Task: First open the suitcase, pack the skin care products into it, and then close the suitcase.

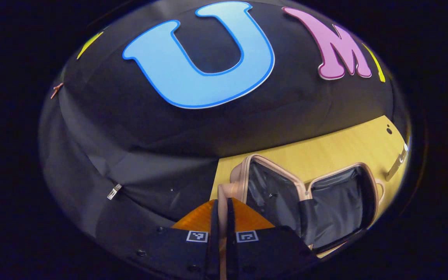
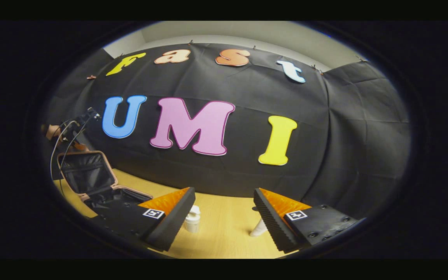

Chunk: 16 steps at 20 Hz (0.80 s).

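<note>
A small pink suitcase (image 1: 243,171) with dark lining stands open on the wooden table (image 1: 344,144). My left gripper (image 1: 222,202) is shut on the rim of one half, and a pink strip of that rim shows between its fingers. In the right gripper view the suitcase (image 2: 88,175) is at the far left with its lid upright; the left gripper (image 2: 82,118) and a hand (image 2: 51,132) hold the lid's top edge. My right gripper (image 2: 223,190) is open above the table. A small white bottle (image 2: 192,219) and a white tube (image 2: 258,229) stand between its fingers, untouched.
The black cloth wall runs close behind the table (image 2: 224,237). Cables hang from the left gripper down past the lid. Bare wood lies between the suitcase and the two white products.
</note>
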Tool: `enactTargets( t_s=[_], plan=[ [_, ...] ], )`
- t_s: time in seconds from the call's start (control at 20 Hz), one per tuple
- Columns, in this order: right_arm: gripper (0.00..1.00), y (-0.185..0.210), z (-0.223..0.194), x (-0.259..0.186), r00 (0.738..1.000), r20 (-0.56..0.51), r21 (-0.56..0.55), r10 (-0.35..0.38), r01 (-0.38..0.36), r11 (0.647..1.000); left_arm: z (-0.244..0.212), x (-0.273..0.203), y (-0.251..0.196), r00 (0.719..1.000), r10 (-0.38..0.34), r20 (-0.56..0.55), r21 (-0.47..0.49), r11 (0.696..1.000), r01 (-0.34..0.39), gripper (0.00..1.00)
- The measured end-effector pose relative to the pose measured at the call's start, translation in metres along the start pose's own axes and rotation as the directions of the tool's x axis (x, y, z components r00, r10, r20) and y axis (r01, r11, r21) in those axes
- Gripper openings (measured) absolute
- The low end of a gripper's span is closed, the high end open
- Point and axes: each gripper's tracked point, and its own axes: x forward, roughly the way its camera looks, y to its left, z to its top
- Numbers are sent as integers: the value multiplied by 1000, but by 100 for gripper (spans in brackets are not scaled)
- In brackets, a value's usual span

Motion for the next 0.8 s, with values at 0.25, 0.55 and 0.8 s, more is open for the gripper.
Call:
enactTargets(
  t_s=[0.25,0.55,0.8],
  plan=[
    [97,19,-16,14,1000,-19,-75,4,-5,997,-51,72,-3,997,-12,-81,-37,999,9,12],
    [97,29,-36,29,998,-56,-78,-8,3,997,-100,116,-22,989,-40,-146,-148,989,18,13],
    [97,27,-40,31,997,-70,-65,-24,20,998,-85,105,5,995,37,-89,-159,986,-51,33]
  ],
)
